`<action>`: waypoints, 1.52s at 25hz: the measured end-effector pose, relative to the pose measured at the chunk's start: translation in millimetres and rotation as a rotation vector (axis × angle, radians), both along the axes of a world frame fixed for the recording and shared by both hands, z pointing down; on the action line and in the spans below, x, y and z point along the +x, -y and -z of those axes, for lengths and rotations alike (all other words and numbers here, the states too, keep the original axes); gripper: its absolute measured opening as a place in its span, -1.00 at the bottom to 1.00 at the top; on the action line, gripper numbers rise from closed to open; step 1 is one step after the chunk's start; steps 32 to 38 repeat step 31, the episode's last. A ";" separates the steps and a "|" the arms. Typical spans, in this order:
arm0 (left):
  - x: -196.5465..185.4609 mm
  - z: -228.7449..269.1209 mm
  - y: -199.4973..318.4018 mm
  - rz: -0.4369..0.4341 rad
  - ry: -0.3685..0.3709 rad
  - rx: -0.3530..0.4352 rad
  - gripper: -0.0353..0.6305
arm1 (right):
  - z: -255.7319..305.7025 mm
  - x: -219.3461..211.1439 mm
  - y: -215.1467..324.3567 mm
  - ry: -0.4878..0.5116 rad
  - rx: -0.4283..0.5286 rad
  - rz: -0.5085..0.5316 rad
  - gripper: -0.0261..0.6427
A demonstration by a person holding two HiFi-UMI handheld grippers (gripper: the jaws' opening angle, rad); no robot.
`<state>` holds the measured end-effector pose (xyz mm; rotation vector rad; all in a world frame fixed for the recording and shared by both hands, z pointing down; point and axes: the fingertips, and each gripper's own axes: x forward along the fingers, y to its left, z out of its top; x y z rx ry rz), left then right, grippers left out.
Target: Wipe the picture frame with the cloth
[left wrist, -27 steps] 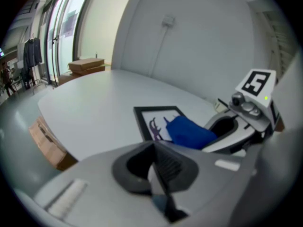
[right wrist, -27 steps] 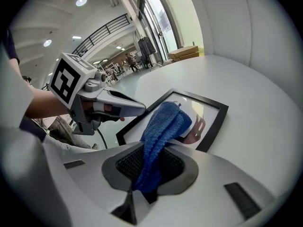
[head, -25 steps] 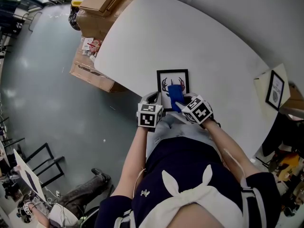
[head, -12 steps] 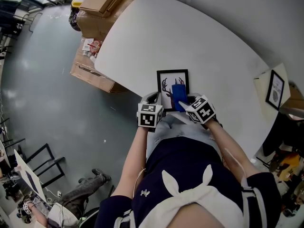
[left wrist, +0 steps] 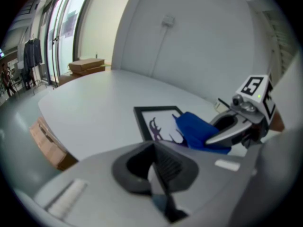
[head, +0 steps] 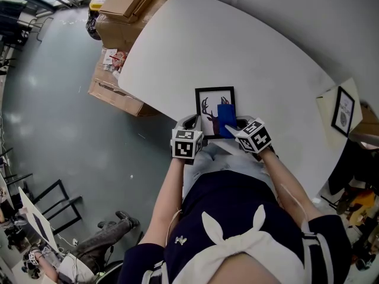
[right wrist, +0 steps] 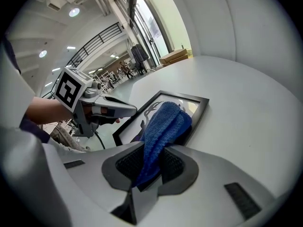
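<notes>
A black picture frame point(head: 214, 106) with an antler print lies flat on the white table point(head: 237, 52), close to its near edge. My right gripper point(head: 235, 126) is shut on a folded blue cloth point(head: 225, 118), which rests on the frame's right half. The right gripper view has the cloth point(right wrist: 163, 126) running out from between the jaws onto the frame point(right wrist: 189, 103). My left gripper point(head: 191, 123) is shut, its tips at the frame's near-left corner; whether it pinches the frame I cannot tell. In the left gripper view the frame point(left wrist: 151, 119), cloth point(left wrist: 201, 131) and right gripper point(left wrist: 222, 138) lie ahead.
Cardboard boxes point(head: 121, 7) stand on the floor beyond the table's far left edge. A second small framed picture point(head: 343, 111) sits on a stand to the right. The table's curved edge runs just before my body.
The right gripper has slid the blue cloth rightwards across the frame, from its middle toward the right side. The left gripper has stayed put.
</notes>
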<state>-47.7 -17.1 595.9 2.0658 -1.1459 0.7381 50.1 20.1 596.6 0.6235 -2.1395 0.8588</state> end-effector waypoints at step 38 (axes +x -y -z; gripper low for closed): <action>-0.7 -2.1 1.4 -0.005 0.016 0.009 -0.88 | 0.1 0.1 -0.2 0.030 0.046 0.007 -0.72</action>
